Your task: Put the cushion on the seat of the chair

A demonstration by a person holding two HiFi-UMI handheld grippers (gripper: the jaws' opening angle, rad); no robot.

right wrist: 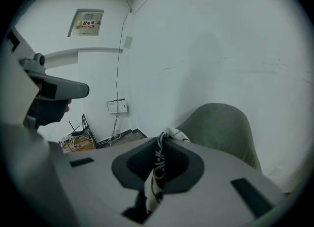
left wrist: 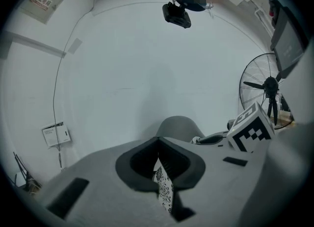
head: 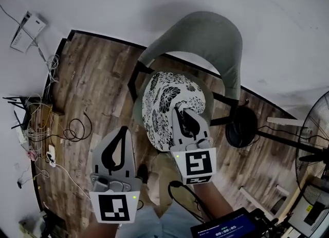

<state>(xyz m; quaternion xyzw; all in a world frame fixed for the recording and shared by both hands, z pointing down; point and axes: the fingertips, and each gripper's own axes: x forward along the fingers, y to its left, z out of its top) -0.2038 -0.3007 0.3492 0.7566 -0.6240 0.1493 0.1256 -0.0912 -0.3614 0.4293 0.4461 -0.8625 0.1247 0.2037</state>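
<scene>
- While the patterned cushion [head: 167, 103] is over the grey chair's [head: 211, 39] seat in the head view, the right tool [head: 181, 111] grips its near edge and the left tool [head: 123, 131] sits at its left.
- Left gripper view: the jaws are closed on a strip of cushion fabric, with the chair behind.
- Right gripper view: the jaws pinch a cushion fold, with the chair beyond.

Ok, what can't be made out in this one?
- Seat of the chair: head view, covered by the cushion; whether they touch is unclear.
- The fan: head view, cut off by the right edge.
- Print on the wall notice: right gripper view, too small.
</scene>
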